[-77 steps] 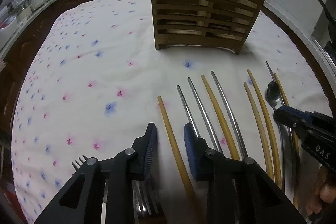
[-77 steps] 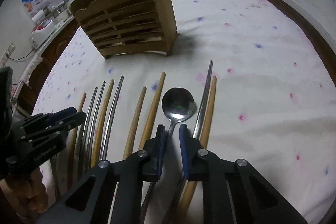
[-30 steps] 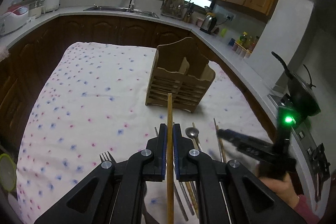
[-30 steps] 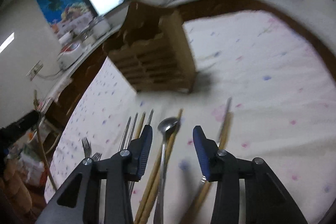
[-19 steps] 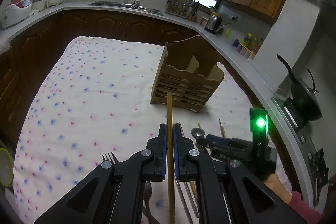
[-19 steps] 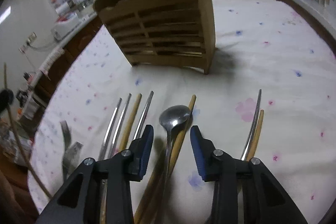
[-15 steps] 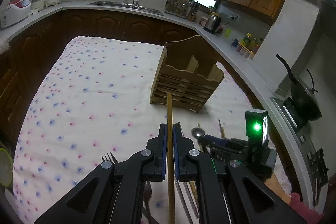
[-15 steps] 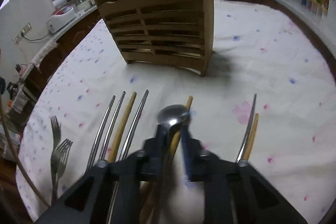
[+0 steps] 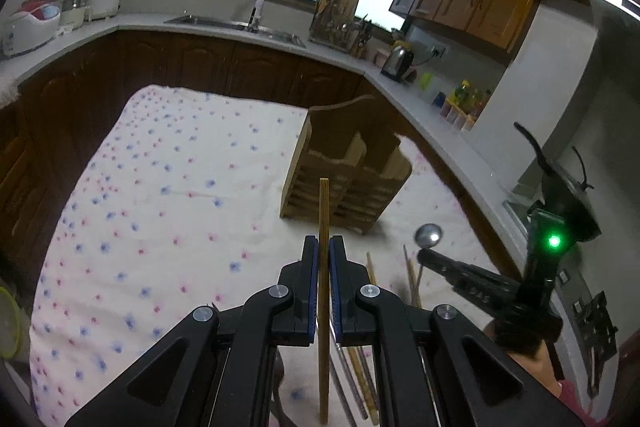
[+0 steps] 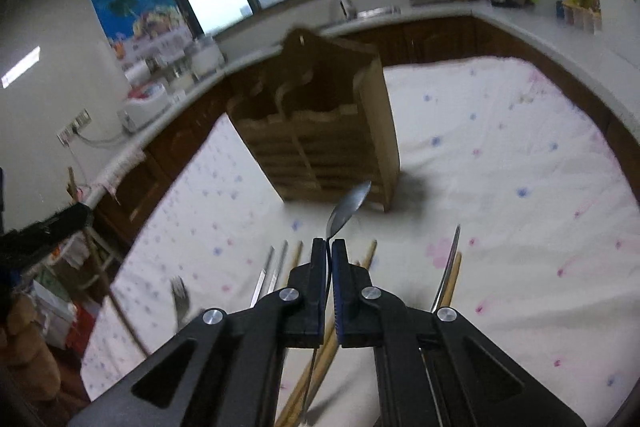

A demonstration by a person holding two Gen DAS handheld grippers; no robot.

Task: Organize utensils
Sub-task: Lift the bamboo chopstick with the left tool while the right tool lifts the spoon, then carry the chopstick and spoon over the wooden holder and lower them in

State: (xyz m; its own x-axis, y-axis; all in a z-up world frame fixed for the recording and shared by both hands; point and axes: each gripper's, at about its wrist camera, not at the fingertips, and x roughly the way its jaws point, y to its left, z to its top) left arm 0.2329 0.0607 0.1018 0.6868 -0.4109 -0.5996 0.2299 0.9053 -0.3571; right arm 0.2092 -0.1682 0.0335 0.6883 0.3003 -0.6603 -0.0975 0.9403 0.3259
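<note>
Wooden chopstick [image 9: 323, 211] pinched in left tool [image 9: 323, 259]; steel spoon [image 10: 347, 207] pinched in right tool [image 10: 328, 259], both above surface. Recommend aligning each vertically over slatted wooden holder [image 9: 344, 183] compartments before release.

right tongs [image 10: 328, 247] pinch spoon [image 10: 347, 207] before holder [image 10: 320, 131].
</note>
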